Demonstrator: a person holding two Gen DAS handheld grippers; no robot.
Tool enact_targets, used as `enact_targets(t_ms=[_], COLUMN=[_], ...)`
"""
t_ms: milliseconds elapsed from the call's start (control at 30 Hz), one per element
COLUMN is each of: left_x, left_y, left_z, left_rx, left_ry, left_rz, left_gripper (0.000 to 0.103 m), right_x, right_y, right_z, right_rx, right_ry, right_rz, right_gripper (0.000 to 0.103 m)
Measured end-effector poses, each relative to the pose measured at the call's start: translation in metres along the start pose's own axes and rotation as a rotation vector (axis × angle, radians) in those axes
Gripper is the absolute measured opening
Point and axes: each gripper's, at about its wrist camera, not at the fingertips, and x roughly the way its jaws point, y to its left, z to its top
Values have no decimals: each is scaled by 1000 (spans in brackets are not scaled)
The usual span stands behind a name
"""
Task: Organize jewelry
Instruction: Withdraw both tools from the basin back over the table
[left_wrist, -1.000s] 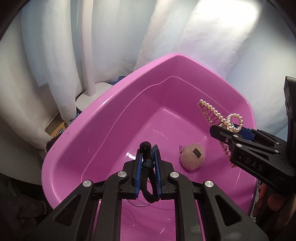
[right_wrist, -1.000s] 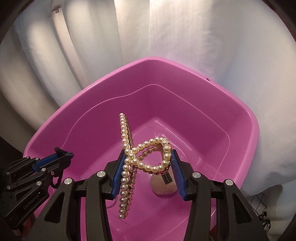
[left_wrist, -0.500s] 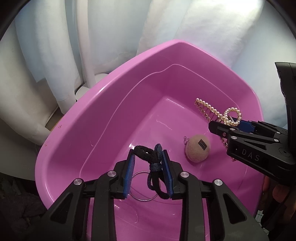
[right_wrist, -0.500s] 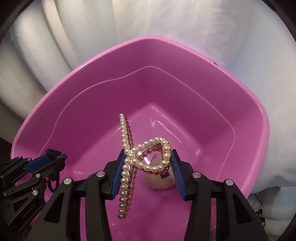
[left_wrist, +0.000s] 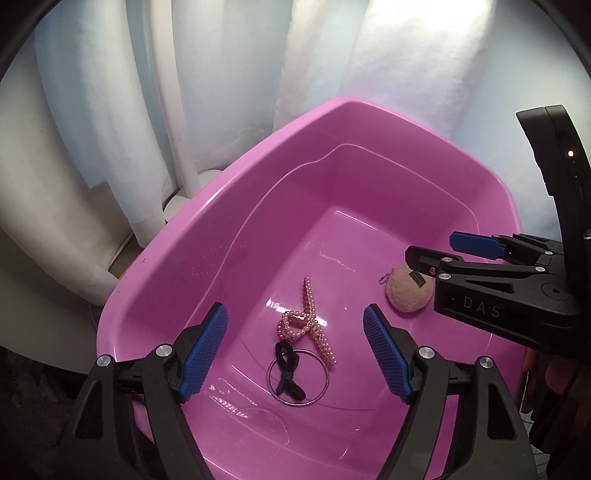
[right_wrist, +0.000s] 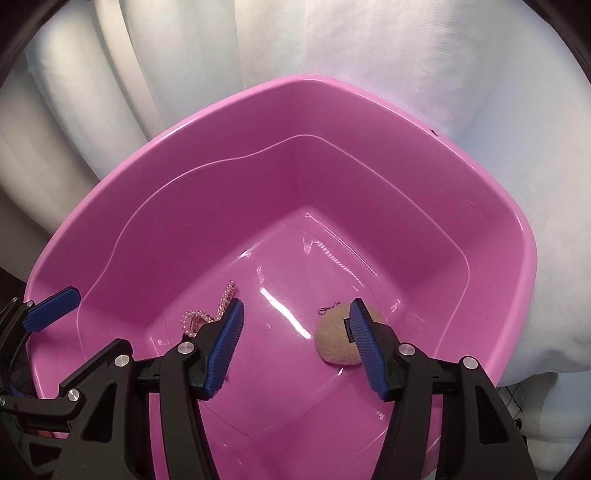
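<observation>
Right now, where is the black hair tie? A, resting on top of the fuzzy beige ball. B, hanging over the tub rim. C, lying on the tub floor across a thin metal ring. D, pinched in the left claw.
C: in the left wrist view the black hair tie lies on the floor of the pink tub, across the thin metal ring, and the left claw is wide open.
</observation>
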Motion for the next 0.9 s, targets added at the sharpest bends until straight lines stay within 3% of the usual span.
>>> enact_targets(t_ms=[533, 900], left_x=[-16, -34], left_y=[7, 8], left_z=[-11, -23], left_rx=[-37, -48], left_ry=[-18, -48], left_rz=[-4, 20], left_gripper=[78, 79], right_x=[-19, -49], right_y=[2, 6], right_z=[-10, -21], right_rx=[3, -11], right_ry=[-14, -77], right_rz=[7, 23], right_gripper=[58, 59])
